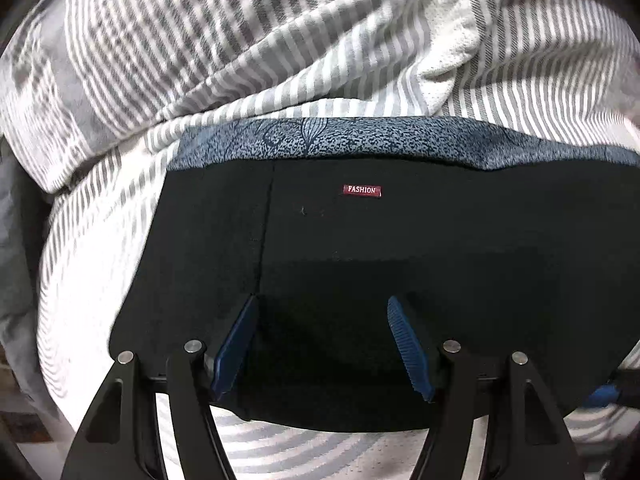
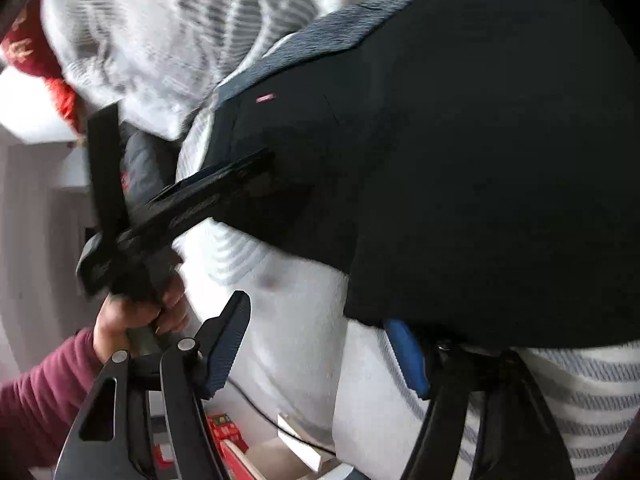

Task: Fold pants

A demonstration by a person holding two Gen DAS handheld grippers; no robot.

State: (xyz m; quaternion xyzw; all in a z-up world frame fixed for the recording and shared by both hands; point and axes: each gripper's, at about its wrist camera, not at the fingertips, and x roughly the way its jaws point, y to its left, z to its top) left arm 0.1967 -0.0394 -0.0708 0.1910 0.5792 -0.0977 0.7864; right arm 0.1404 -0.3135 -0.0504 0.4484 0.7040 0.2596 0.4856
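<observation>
Black pants (image 1: 360,264) lie on striped bedding (image 1: 280,60); L tongs (image 1: 322,312) held wide, R tongs (image 2: 316,316) prob. wide too.

Soft light, perhaps motion-blurred edges

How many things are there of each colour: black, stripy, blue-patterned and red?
Black pants: 1
Grey-and-white stripy blanket: 1
Blue patterned cloth: 1
Red FASHION label: 1
Red cushion: 1
Total: 5
</observation>
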